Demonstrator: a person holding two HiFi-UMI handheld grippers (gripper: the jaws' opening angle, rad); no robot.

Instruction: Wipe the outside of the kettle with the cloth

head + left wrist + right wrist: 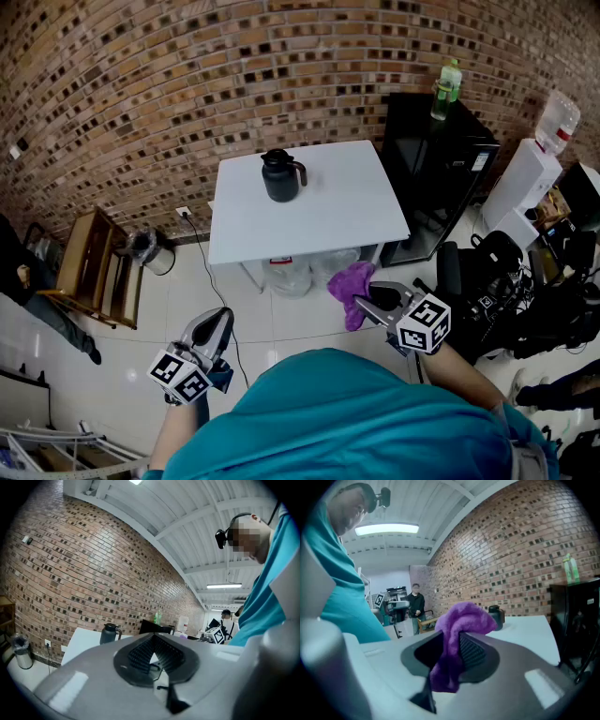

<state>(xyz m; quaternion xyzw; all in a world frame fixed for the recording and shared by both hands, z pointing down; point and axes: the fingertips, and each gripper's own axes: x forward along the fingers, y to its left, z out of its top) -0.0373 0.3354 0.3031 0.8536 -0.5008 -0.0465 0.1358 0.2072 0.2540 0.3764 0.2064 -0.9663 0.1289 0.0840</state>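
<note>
A dark kettle (281,175) with a side handle stands upright at the back left of a white table (356,211). I stand on the floor well short of the table. My right gripper (364,299) is shut on a purple cloth (348,285), which bunches above the jaws and hangs below them. In the right gripper view the cloth (461,623) fills the gap between the pads, and the kettle (497,615) shows small behind it. My left gripper (219,322) is low at the left, jaws closed together and holding nothing. The kettle (109,633) shows far off in the left gripper view.
A black cabinet (436,178) with a green bottle (447,88) stands right of the table, with a water dispenser (527,176) beyond. Large water jugs (290,275) sit under the table. A wooden chair (95,265) and a bin (146,247) stand at the left. A person (415,605) stands far behind.
</note>
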